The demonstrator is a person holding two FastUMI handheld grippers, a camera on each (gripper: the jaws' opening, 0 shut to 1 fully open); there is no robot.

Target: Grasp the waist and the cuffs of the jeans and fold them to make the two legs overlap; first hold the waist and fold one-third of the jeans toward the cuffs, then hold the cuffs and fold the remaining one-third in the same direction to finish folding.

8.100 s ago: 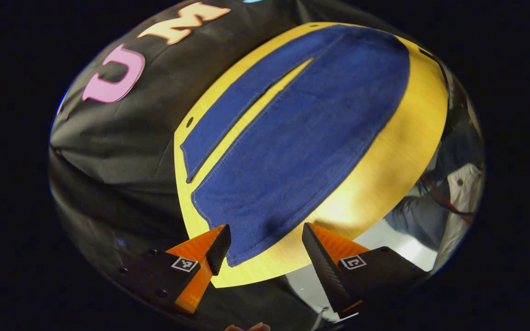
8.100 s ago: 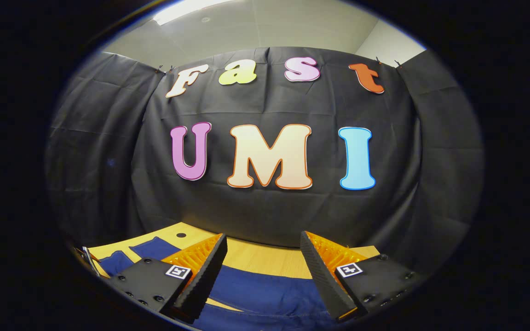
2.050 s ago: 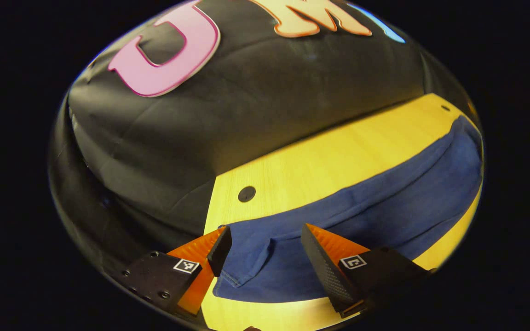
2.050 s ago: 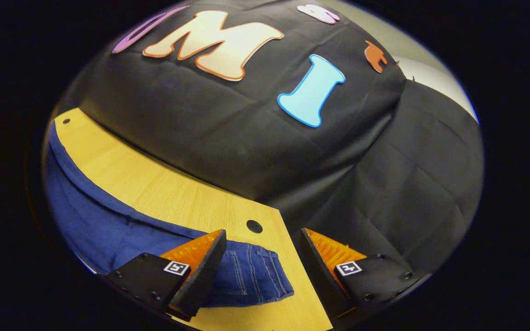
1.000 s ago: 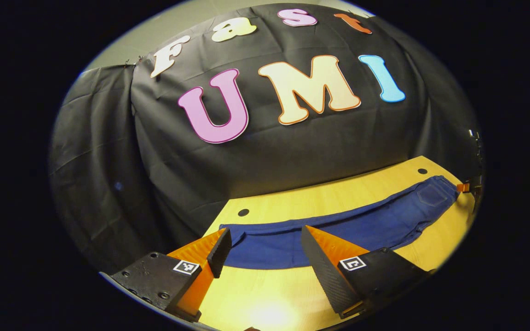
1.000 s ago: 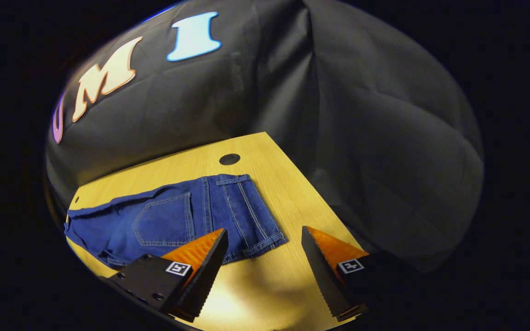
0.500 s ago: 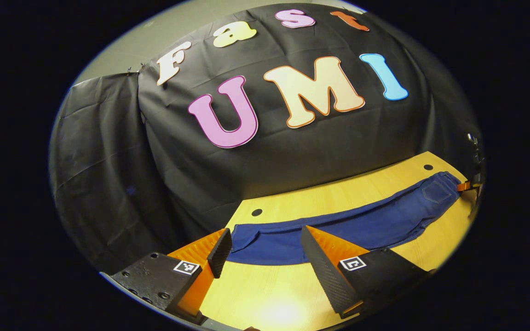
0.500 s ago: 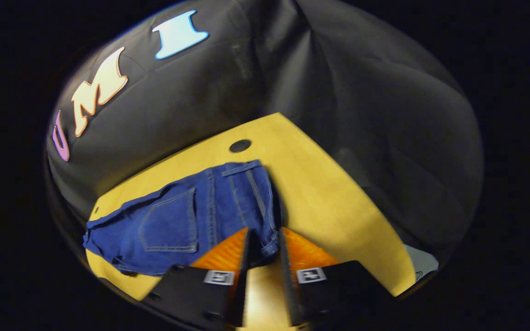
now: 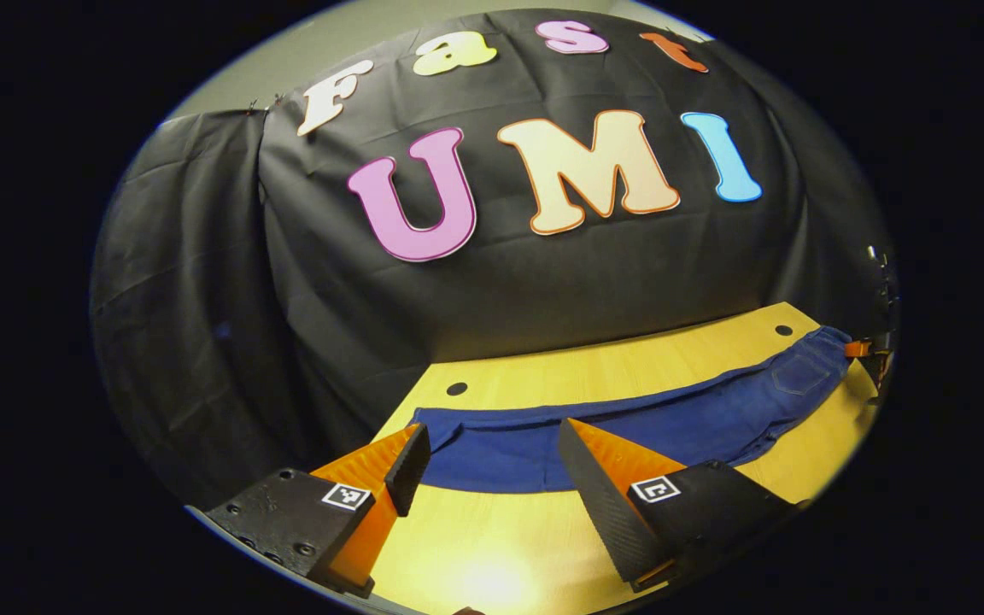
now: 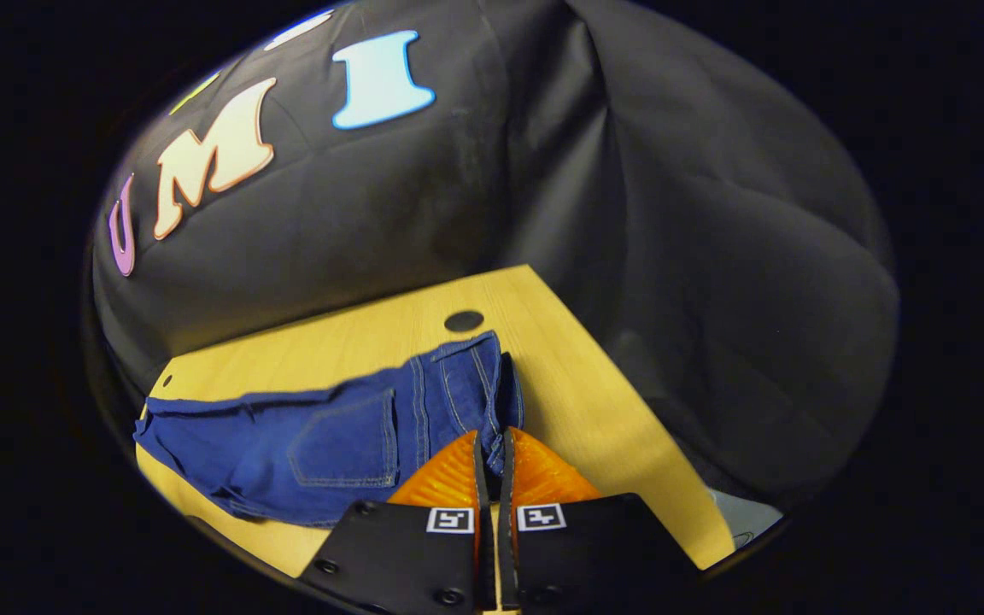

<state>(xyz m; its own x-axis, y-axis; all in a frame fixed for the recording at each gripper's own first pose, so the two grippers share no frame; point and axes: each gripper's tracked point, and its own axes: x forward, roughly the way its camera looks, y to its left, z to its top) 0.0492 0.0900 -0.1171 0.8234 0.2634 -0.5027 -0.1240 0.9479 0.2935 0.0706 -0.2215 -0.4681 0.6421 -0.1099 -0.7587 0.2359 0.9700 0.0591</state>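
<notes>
I have my right tongs (image 10: 492, 461) clamped on the waist of the jeans (image 10: 321, 440), which lie legs-together along the worktop (image 10: 594, 410), ready to fold toward the cuffs, while my left tongs (image 9: 492, 461) hover apart just before the cuff end.

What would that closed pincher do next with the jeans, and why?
Probably lift a little and carry the waist toward the cuffs. The right gripper is pinched shut on the waistband, the jeans lie flat on the table, and the left gripper is open.
</notes>
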